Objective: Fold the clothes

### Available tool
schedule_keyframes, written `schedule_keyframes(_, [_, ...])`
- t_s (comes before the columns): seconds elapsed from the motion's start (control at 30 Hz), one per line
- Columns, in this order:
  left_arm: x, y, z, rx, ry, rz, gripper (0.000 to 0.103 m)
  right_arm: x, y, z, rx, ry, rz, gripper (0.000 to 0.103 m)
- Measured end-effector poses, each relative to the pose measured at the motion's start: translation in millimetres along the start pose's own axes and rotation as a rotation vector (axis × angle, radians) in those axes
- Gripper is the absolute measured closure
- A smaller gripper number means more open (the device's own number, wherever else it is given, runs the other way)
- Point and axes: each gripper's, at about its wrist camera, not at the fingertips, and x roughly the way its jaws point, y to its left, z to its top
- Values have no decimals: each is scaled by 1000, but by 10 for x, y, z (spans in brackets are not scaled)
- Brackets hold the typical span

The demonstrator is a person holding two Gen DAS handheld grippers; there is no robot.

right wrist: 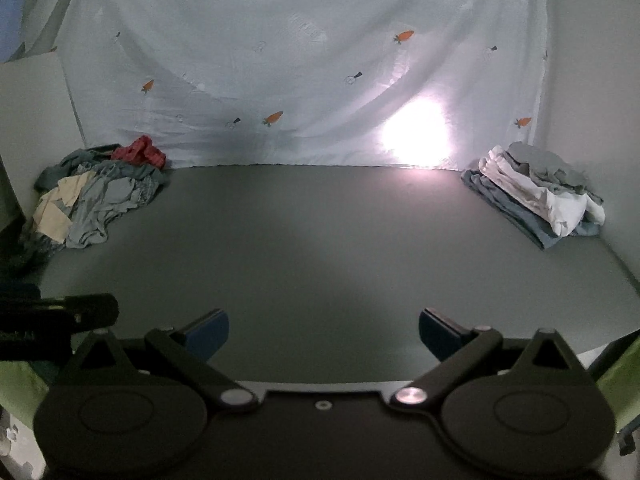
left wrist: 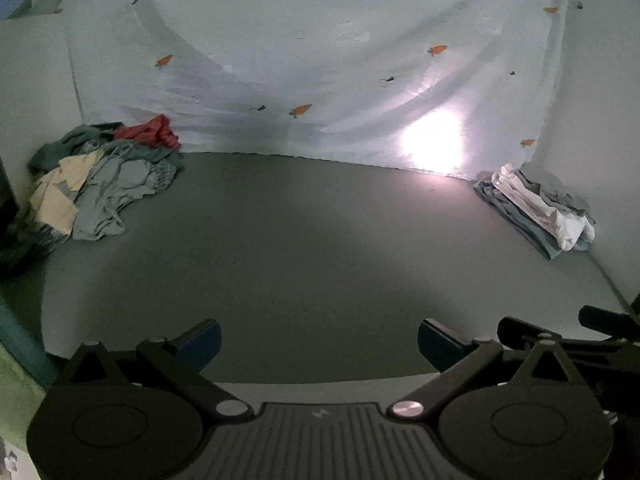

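Clothes aren't in my grip: left gripper (left wrist: 319, 342) and right gripper (right wrist: 323, 334) are spread, empty, over the bare table (left wrist: 304, 240). Unfolded pile (left wrist: 100, 184) waits far left; folded stack (right wrist: 536, 196) sits far right, so I judge folding partway done.

I can read no words, numbers or brand names in either view. The only mark I find is a small pale emblem (left wrist: 320, 413) moulded into the ribbed grey plate at the base of the left gripper; its shape is too faint to make out. The pale hanging sheet (right wrist: 304, 80) carries only small orange carrot motifs (right wrist: 405, 35), no lettering.
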Motion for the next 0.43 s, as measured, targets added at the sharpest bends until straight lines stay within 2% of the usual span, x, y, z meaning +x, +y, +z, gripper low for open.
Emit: schedule_keyframes(0.43, [-39,123,20,-6,-25,5,0,-71,141,-1,-38,-17,-24,0])
